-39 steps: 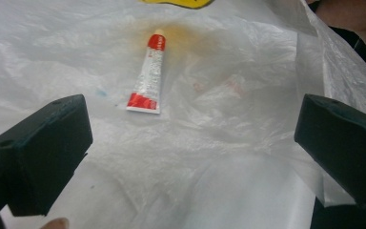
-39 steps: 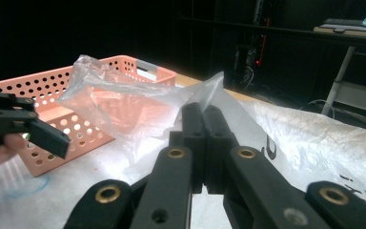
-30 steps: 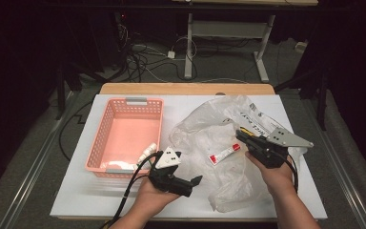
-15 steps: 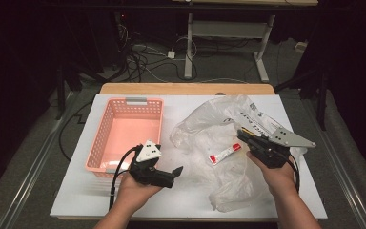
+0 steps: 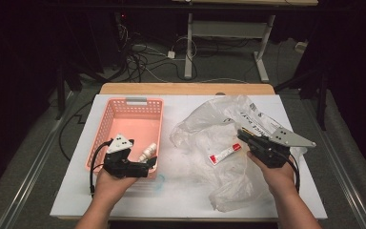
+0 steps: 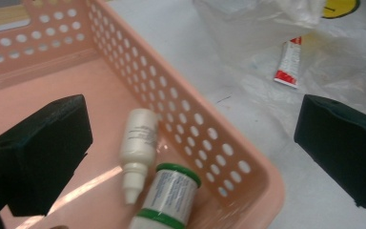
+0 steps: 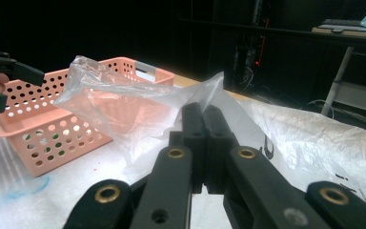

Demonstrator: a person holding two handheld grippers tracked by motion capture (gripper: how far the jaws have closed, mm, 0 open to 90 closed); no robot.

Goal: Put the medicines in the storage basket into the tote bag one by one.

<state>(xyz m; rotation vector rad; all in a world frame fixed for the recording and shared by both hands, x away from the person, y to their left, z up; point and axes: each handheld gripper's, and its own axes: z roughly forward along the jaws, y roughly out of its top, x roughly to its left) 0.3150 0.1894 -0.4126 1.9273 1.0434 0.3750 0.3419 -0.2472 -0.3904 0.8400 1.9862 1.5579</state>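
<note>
Right gripper (image 5: 242,135) pinches the plastic bag (image 5: 219,143) toward the tabletop's right edge, left gripper (image 5: 151,162) spread over the pink basket (image 5: 136,106) near the left edge; next, hold the bag steady while fetching the tube (image 5: 224,153).

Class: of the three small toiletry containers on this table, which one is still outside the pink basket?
The red-and-white tube, lying on the clear plastic bag; the white dropper bottle and green-banded bottle lie inside the basket.
</note>
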